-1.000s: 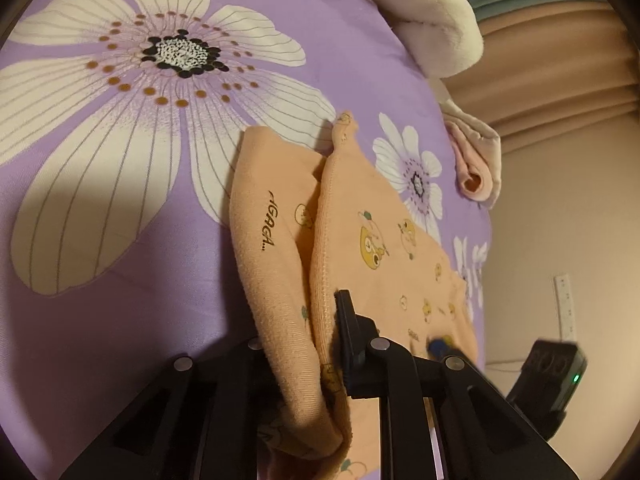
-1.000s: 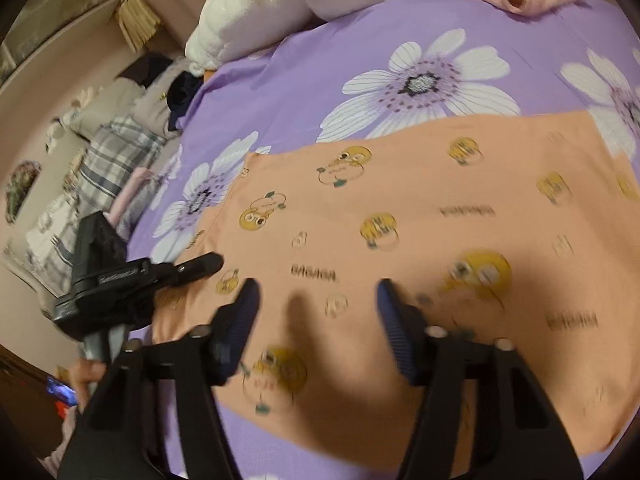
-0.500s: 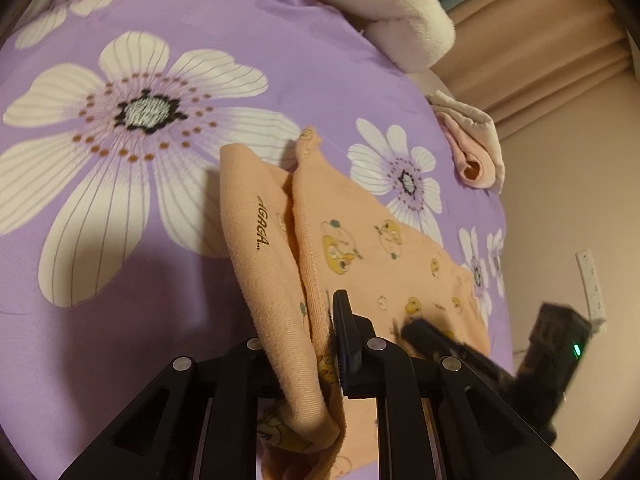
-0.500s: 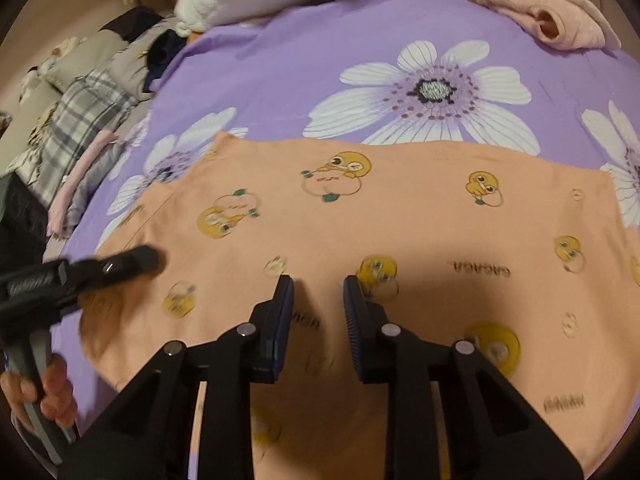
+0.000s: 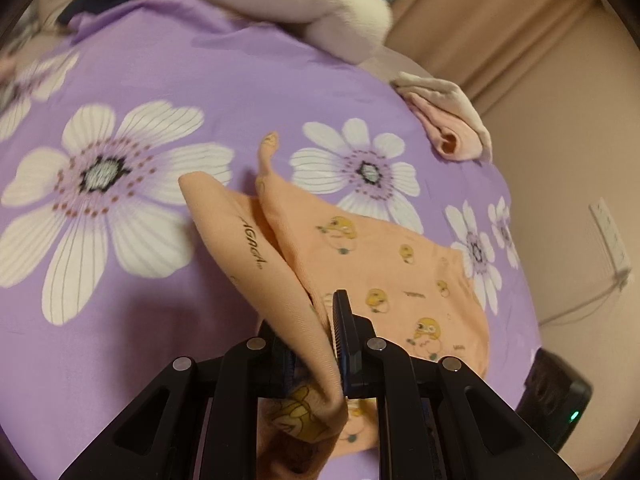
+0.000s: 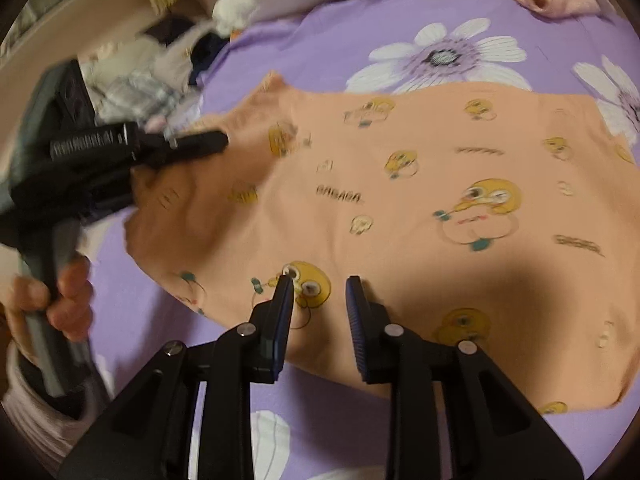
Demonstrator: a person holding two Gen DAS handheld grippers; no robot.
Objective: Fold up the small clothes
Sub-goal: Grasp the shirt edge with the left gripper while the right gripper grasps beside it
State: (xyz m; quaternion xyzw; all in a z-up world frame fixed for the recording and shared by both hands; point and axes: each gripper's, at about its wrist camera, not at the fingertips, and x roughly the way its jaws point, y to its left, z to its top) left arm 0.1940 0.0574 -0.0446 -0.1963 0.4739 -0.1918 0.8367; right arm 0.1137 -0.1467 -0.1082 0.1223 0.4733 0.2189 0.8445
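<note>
On the purple flowered bedsheet an orange garment is lying mostly flat, printed with yellow duck cartoons and small dark lettering. Its left edge is being lifted off the bed: the left tool is clamping a bunched fold of the garment between its jaws, cloth draping over and hiding the left finger, one corner sticking up in a thin peak. The right tool is hovering low over the garment's near edge; its jaws have just been closing and then easing apart a little, now standing narrow with a gap, and whether any cloth is pinched is not clear. In the right wrist view the left tool is showing blurred at the garment's left end, gripped by a hand with a pale sleeve below. Far side of the bed: white fluffy blanket, folded pink cloth, a blurred clothes pile. Garment shape is hard to make out; its near right edge is being cut off by the lens rim.
</note>
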